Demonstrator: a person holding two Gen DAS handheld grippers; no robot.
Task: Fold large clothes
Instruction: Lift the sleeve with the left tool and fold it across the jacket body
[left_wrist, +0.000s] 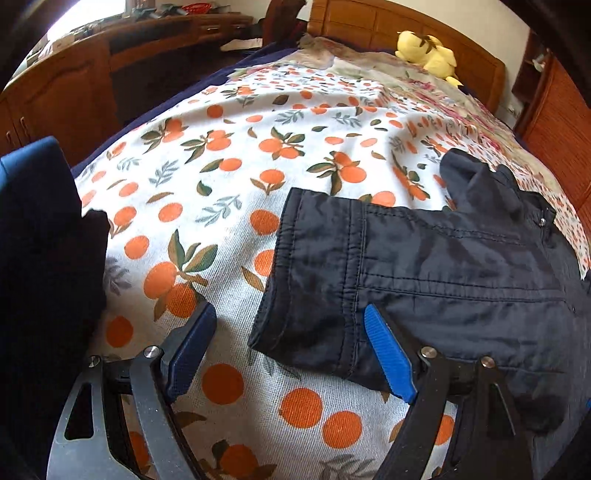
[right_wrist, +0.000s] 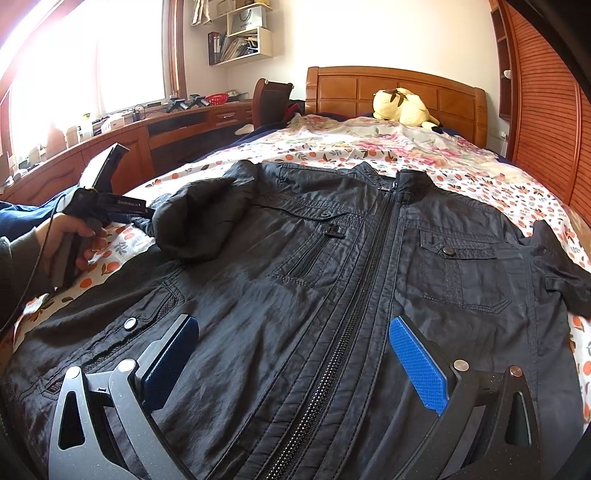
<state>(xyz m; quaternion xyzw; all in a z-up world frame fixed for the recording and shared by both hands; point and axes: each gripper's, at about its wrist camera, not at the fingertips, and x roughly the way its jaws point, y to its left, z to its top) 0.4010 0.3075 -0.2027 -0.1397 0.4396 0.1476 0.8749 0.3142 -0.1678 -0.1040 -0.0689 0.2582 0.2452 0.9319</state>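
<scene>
L wrist view: your left claw (left_wrist: 291, 350) is spread wide w/ nothing pinched; the sleeve cuff (left_wrist: 306, 280) of the black jacket (left_wrist: 461, 280) lies flat on the orange-print bedsheet (left_wrist: 221, 177), its end just ahead of the gap and a bit toward the bright-blue pad (left_wrist: 388, 358). The sleeve's long axis runs off to the right of the frame, so I'd say the cuff is your grab point & the left claw is the nearer one. A dark bundle (left_wrist: 44, 240) sits at far left, well clear. R wrist view: your right claw (right_wrist: 291, 365) is also spread, holding nothing, hovering over the jacket's lower front w/ the zipper (right_wrist: 354, 295) running up between the pads toward the collar. The jacket lies face-up across the bed, collar toward the headboard (right_wrist: 395, 88). A yellow plush toy (right_wrist: 402, 105) sits by the headboard, out of the way. Your left hand (right_wrist: 70, 243) is at frame left by the folded-in sleeve (right_wrist: 199, 218).
</scene>
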